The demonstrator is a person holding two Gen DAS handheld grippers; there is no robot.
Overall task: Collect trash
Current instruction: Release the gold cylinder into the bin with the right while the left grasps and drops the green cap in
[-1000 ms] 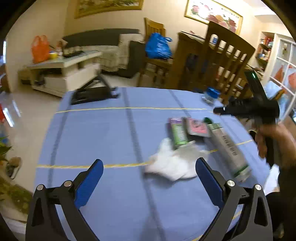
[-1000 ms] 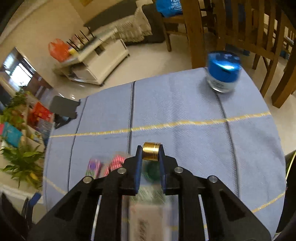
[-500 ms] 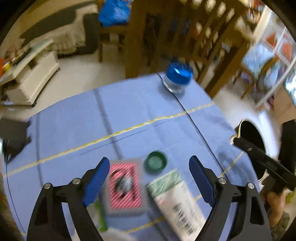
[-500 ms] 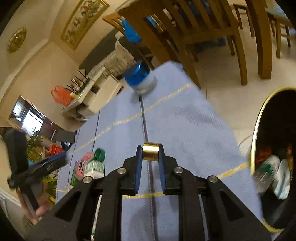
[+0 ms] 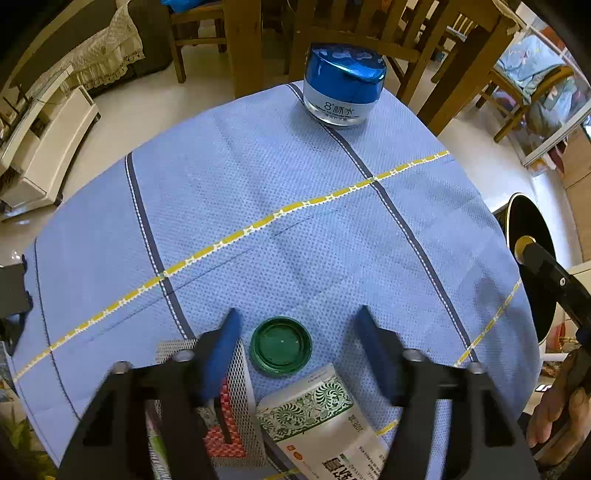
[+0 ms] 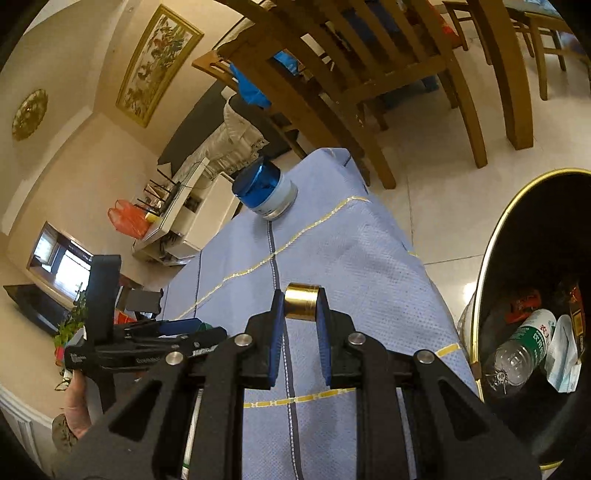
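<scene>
My left gripper (image 5: 295,325) is closing around the green cap (image 5: 280,346); only my right view is showing the bin's (image 6: 491,258) trash, my right gripper (image 6: 301,306) pinching a gold ring (image 6: 302,301)

Your left gripper (image 5: 295,325) points down and its jaws are closing around a green cap (image 5: 280,346). Your right gripper (image 6: 301,302) is pinching a gold cap (image 6: 302,301).

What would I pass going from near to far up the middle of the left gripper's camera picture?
Green-patterned carton → green bottle cap, between the left gripper's closing jaws and not yet touched → yellow dashed stripe on the blue tablecloth → blue-lidded jar → wooden chairs.
</scene>
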